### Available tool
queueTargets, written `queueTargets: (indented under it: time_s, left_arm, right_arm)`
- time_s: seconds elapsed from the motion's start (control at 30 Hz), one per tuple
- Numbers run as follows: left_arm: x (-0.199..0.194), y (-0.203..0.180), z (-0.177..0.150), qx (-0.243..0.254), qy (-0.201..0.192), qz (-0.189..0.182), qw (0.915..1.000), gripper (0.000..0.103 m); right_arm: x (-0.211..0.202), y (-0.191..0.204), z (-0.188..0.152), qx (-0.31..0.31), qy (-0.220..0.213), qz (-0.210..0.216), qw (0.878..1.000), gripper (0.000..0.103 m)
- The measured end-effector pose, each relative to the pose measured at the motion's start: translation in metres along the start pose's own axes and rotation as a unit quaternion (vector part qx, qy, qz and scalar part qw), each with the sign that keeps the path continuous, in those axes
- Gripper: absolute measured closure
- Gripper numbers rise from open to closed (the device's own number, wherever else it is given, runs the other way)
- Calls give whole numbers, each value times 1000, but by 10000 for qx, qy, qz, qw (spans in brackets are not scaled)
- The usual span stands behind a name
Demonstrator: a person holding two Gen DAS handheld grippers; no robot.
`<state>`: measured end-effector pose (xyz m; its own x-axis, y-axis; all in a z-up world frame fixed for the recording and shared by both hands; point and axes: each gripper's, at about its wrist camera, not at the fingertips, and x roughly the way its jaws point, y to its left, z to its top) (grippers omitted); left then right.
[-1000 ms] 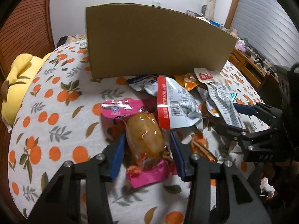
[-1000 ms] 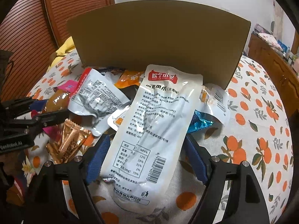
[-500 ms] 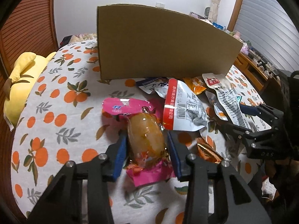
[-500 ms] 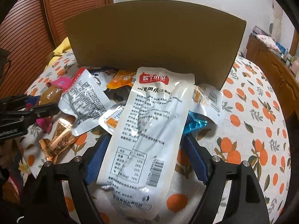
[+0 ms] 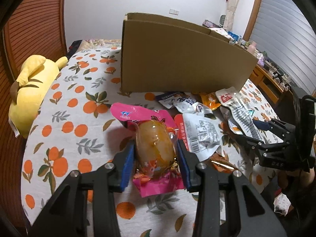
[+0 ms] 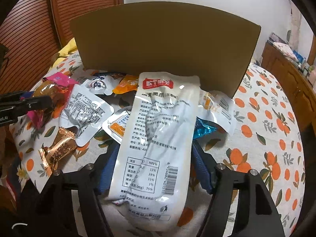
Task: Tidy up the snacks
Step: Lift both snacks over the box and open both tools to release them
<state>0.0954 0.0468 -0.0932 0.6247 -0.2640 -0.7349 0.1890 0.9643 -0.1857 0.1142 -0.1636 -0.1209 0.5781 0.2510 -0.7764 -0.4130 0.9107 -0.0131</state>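
Orange-printed white bedspread covers the bed that carries everything, and at its far side stands the tall brown cardboard box, open at the top, with a yellow plush toy off to the left. Scattered just in front of the box lies a heap of loose snack packets: silver foil pouches, a small orange sachet, a blue wrapper and a copper-coloured wrapper. Largest of the snacks is the long white pouch with a red label, which runs lengthwise between the fingers of the right claw; whether that claw pinches it or merely straddles it cannot be told, as the pouch hides the contact. Smaller is the pink-edged clear packet holding a glossy amber chunk, clenched by the left claw, both blue pads pressed to its sides, and seemingly raised off the bedspread. Judging by this, the step in hand is the pick-up of both snacks. Next, each packet likely needs carrying high enough to clear the box's rim, then releasing inside; the long pouch may droop and catch on the edge.
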Motion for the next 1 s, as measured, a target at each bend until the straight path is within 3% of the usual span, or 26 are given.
queueTargets:
  time_s: [0.5,1.0]
  left_arm:
    - [-14,-16,9,136,-220,-150,9996,64]
    - [-33,-42,28,363,-477,-356,9976,63]
  right_arm:
    - [-19,-10,-12,107,-133,85,9998,53]
    - [-50,-10,-3,38,-511,111,9986,54]
